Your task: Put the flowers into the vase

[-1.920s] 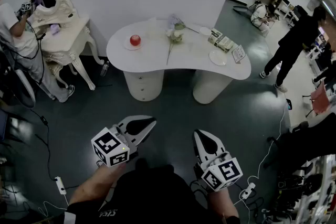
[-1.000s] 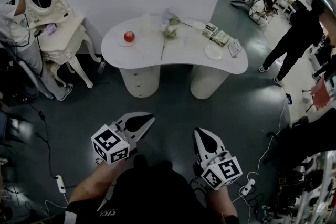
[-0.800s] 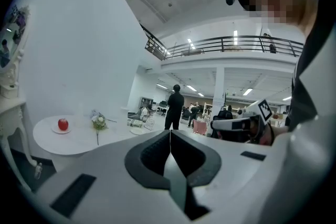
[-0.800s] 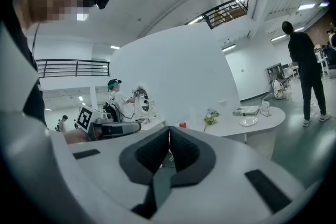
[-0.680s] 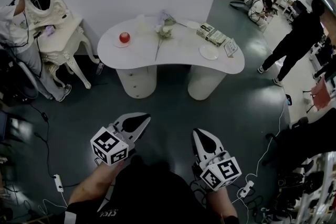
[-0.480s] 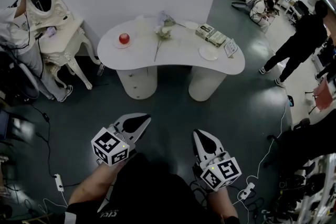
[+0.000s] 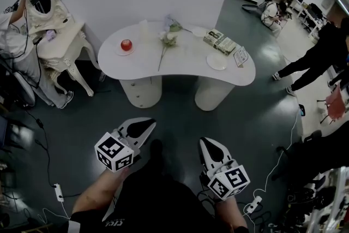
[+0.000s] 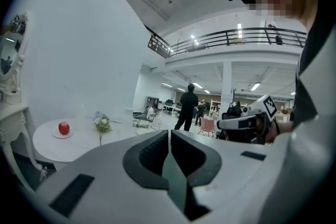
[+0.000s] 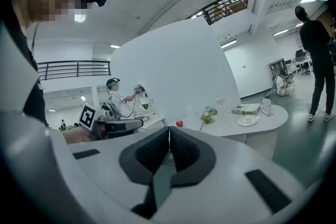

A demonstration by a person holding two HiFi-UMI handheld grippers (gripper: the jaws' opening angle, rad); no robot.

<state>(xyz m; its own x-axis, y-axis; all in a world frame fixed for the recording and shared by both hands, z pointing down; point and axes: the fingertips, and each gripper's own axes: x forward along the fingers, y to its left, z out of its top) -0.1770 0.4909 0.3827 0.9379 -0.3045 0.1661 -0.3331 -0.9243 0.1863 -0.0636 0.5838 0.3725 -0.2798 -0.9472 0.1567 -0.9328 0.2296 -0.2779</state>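
Note:
The flowers (image 7: pixel 166 39), white blooms on a long green stem, lie on the white kidney-shaped table (image 7: pixel 180 71) across the room. A pale translucent vase (image 7: pixel 144 27) seems to stand just left of them, near a red apple (image 7: pixel 126 45) on a plate. Both grippers hang over the dark floor, well short of the table. My left gripper (image 7: pixel 144 126) is shut and holds nothing, and so is my right gripper (image 7: pixel 206 144). In the left gripper view the flowers (image 8: pixel 101 123) show far beyond the closed left gripper (image 8: pixel 169 134). From the right gripper (image 9: pixel 169 130) the flowers (image 9: pixel 208 114) are equally distant.
A box (image 7: pixel 219 42), a white plate (image 7: pixel 216 61) and a small card (image 7: pixel 239 56) sit on the table's right half. A dressing table with mirror (image 7: pixel 52 30) and a seated person stand at left. A person in black (image 7: pixel 322 52) walks at right. Cables and power strips (image 7: pixel 57 191) cross the floor.
The table has slid lower and sits slightly nearer in the head view. The person in black has stepped further right. Both grippers stay shut in the same place in the frame.

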